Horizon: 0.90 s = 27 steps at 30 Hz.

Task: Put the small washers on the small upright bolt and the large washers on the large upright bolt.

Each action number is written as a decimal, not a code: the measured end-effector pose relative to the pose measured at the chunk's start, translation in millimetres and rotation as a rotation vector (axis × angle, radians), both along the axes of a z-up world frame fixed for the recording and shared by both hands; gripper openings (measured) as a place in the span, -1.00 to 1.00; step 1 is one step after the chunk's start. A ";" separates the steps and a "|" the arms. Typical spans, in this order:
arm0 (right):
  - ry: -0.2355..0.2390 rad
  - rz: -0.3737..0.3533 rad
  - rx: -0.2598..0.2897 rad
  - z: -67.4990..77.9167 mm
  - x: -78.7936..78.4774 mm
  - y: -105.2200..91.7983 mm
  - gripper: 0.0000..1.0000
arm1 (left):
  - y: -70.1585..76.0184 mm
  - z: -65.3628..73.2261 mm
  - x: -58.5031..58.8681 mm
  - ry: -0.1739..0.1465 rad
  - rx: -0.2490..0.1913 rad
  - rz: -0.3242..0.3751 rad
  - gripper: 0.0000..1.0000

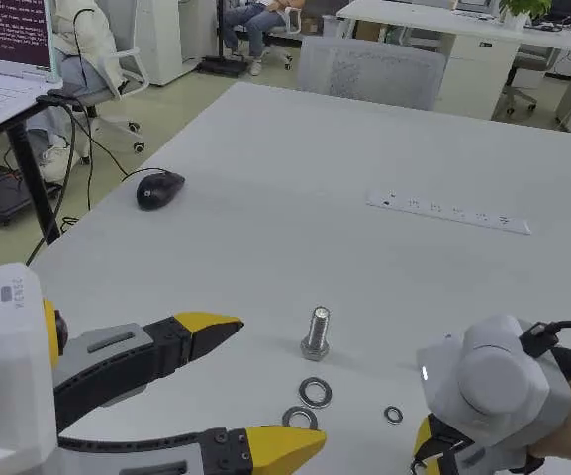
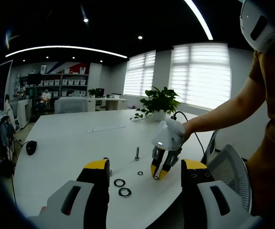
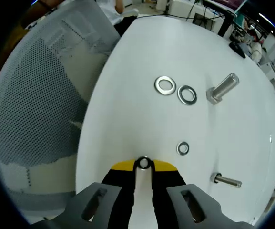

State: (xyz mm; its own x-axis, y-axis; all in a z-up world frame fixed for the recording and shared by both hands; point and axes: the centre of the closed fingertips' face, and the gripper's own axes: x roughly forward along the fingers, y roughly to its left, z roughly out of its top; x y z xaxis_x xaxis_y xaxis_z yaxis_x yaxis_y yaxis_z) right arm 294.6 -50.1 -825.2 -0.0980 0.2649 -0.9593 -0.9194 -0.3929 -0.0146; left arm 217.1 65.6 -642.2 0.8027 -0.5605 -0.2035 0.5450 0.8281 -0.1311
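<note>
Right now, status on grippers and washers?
Left gripper open, empty. Right gripper shut on one small silver metal washer. Second small washer and two large silver washers loose on white table; large steel upright bolt and small upright bolt bare. Nothing blocking.

Bright, even light: ceiling strips (image 2: 61, 47) above table (image 2: 66, 138), windows (image 2: 201, 76) beyond it blown out. Faint soft shadow at large bolt (image 1: 316, 332). Gripper views warp hard twd edges; near foreground soft.
</note>
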 end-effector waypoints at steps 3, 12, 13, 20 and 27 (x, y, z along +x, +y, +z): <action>-0.011 0.000 -0.015 2.4 4.2 -2.5 -0.77 | -1.1 -0.7 0.0 0.003 0.000 -0.004 0.20; -0.049 -0.048 0.023 37.9 38.0 -5.9 -0.76 | -3.7 -4.7 2.4 0.016 0.000 -0.012 0.20; -0.058 -0.053 0.022 40.3 42.0 -7.0 -0.76 | -4.0 -5.0 2.6 0.017 0.002 -0.013 0.20; -0.091 -0.089 0.037 55.9 66.8 -11.9 -0.76 | -4.4 -2.5 6.6 0.010 -0.001 -0.012 0.20; -0.125 -0.112 0.055 70.0 90.1 -10.1 -0.76 | -3.6 -3.6 8.9 0.013 0.000 -0.015 0.20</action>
